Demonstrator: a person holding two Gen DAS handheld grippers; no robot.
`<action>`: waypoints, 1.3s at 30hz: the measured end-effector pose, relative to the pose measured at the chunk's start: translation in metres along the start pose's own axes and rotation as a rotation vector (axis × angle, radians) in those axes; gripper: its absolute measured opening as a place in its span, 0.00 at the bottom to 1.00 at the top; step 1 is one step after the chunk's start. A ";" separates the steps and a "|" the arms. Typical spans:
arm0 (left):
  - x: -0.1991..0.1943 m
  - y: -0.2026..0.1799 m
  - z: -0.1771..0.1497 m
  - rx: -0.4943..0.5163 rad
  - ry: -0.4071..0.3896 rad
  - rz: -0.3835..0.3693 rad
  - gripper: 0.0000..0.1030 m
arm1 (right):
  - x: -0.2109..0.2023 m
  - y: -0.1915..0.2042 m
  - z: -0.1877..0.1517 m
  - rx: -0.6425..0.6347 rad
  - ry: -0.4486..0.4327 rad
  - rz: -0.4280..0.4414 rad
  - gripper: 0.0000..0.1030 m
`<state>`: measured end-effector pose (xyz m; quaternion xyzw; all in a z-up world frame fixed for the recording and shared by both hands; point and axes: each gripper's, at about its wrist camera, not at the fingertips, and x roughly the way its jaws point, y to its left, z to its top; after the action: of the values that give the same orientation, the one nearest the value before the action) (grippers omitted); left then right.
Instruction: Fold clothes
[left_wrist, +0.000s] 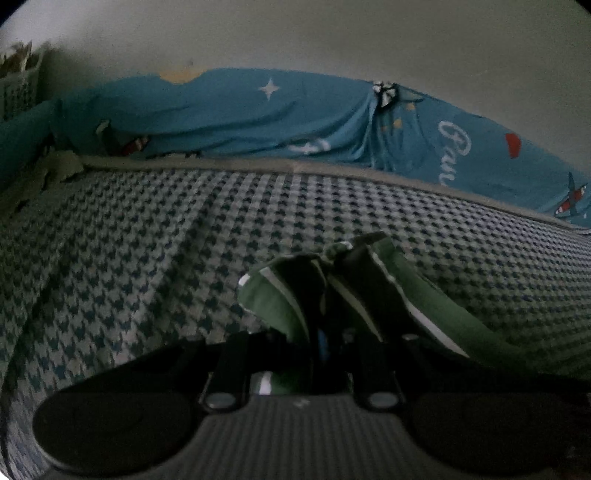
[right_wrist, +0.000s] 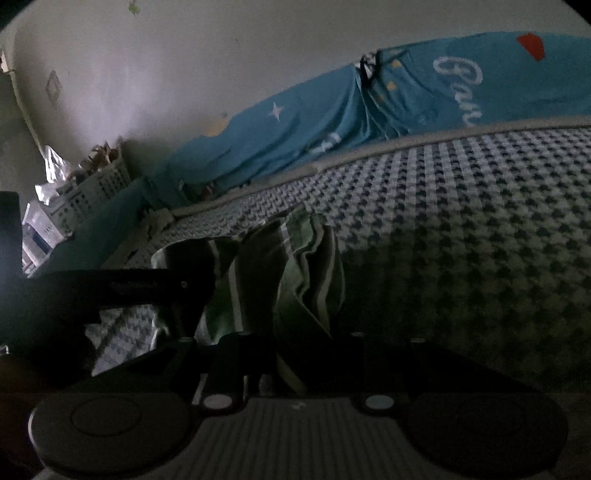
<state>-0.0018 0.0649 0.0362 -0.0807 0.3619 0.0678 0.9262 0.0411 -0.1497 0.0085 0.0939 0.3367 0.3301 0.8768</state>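
left wrist view: left tongs (left_wrist: 328, 273) clamp the green striped garment (left_wrist: 436, 306) above the bed (left_wrist: 147, 240). right tongs (right_wrist: 275, 295) pinch the same cloth, likely to carry an edge over for folding.

Both fisheye views are dim, grainy and softly blurred, dark at the bottom, edges bowed and corners vignetted
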 end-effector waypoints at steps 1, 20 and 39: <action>0.002 0.004 -0.002 -0.014 0.012 -0.004 0.15 | 0.002 0.000 -0.001 0.001 0.007 -0.005 0.26; 0.018 0.057 -0.013 -0.218 0.052 -0.083 0.72 | 0.000 -0.008 -0.012 0.060 0.026 -0.052 0.59; -0.008 0.041 -0.002 -0.090 -0.085 -0.064 0.14 | 0.007 0.033 0.007 -0.023 -0.034 -0.005 0.25</action>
<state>-0.0166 0.1042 0.0366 -0.1306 0.3160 0.0575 0.9380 0.0330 -0.1196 0.0228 0.0884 0.3182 0.3301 0.8843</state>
